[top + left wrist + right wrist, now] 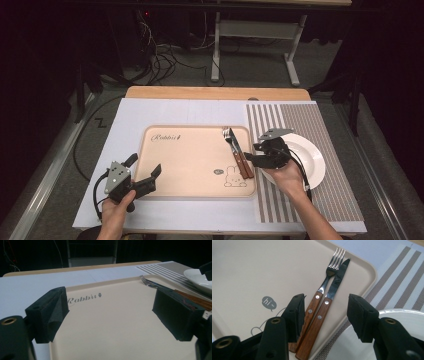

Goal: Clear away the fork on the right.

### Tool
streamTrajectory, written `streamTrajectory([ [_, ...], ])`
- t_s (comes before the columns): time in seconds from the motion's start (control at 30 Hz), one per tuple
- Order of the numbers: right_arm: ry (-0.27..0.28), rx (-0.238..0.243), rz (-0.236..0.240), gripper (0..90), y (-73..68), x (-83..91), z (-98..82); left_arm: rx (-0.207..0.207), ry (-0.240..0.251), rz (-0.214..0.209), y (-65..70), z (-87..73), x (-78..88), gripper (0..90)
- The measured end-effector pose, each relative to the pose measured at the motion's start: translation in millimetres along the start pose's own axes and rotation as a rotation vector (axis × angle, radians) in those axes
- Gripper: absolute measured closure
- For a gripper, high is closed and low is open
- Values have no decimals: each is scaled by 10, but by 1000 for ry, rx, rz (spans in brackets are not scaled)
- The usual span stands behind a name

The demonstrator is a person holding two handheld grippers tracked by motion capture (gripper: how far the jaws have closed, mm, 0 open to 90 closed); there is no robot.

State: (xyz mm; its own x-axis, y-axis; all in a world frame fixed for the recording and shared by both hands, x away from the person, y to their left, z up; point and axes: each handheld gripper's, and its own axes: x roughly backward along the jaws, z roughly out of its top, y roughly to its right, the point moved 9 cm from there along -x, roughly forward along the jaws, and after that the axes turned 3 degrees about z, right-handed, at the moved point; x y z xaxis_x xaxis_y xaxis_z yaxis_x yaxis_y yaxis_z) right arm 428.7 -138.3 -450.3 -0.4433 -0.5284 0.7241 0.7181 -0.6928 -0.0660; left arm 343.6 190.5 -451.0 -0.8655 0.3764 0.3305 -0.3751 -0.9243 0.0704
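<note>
Right tool (254, 152) is held just above the right edge of the tray (190, 187), jaws parted and nothing gripped between them; in the right gripper view the two wooden handles lie below the gap, nearer the left jaw. Fork (325, 283) and knife (329, 298) are laid side by side, touching along their length, at the tray's right side, tines and blade tip pointing away from the person. White plate (315, 155) sits on the striped mat (320, 200) just right of the tray, partly under the right hand. Step in hand is judged to be a pick-up of one piece of cutlery. For a clean take, the jaws are best centred over a single handle, the knife's being the nearer to the mat, so that the fork is not dragged along; the pair may first need to be nudged apart. The handle is best pinched across its width, near the rivets, then lifted level. Left tool (144, 176) rests released at the tray's left edge, nothing between its jaws, well apart from the cutlery.
</note>
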Motion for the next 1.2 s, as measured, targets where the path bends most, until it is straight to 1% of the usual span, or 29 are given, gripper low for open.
streamTrajectory([
  [0.57,71,-23,-15,476,117,257,-126,-1,1,0,5,1,1,139],
  [0.63,74,-29,-18,473,131,287,-150,0,1,0,5,1,1,139],
  [0.9,118,-54,-29,467,211,422,-228,-2,1,0,11,1,0,139],
  [1.2,151,-73,-40,456,284,547,-313,-2,0,0,9,1,2,139],
])
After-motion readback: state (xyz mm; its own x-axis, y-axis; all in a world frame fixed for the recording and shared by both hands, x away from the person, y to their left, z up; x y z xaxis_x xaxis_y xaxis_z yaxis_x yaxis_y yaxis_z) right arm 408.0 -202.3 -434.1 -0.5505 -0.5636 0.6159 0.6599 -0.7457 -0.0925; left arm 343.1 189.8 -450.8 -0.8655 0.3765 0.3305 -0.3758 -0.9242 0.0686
